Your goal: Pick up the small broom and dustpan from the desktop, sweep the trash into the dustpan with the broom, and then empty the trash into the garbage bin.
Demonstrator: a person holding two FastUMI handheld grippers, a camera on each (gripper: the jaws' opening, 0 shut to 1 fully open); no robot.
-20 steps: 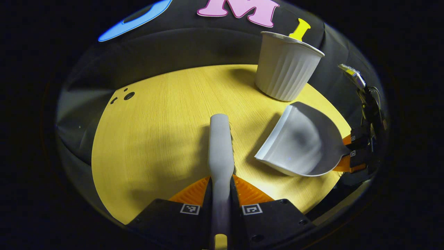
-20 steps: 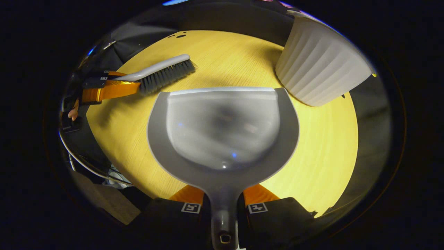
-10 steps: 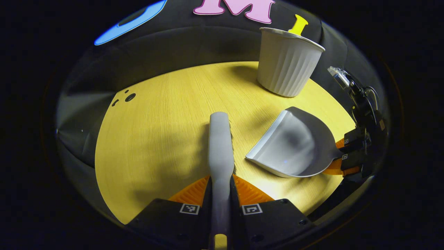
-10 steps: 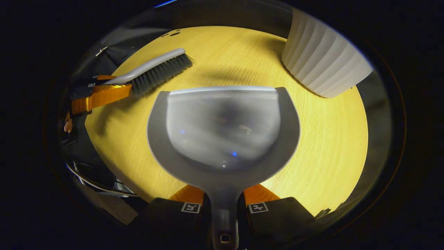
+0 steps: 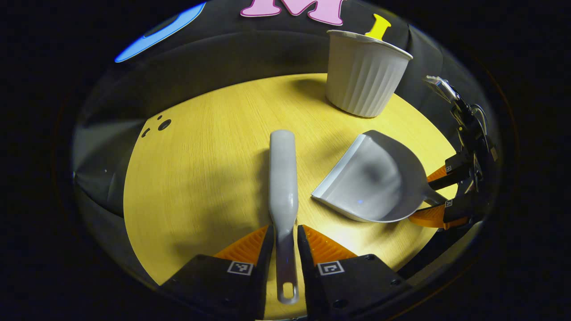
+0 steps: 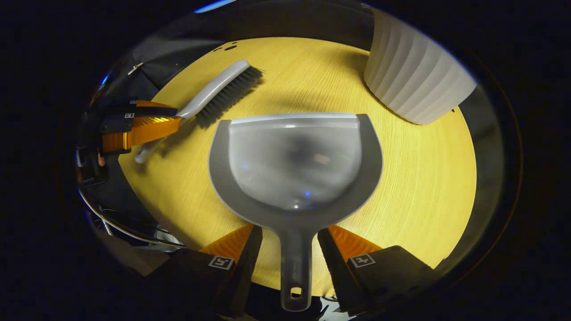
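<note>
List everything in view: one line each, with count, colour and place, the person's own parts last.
Round wooden table: one, yellow, under everything.
Ribbed plastic garbage bin: one, white, upright at the table's far edge.
Plastic dustpan: one, grey, flat on the table, handle between the right gripper's open fingers.
Small broom: one, grey handle, dark bristles, lying on the table, handle between the left gripper's open fingers.
Holes in the tabletop: a few, dark, at the far left edge.
Cables: several, beside the table.
Left gripper: one, open around the broom handle.
Right gripper: one, open around the dustpan handle.
</note>
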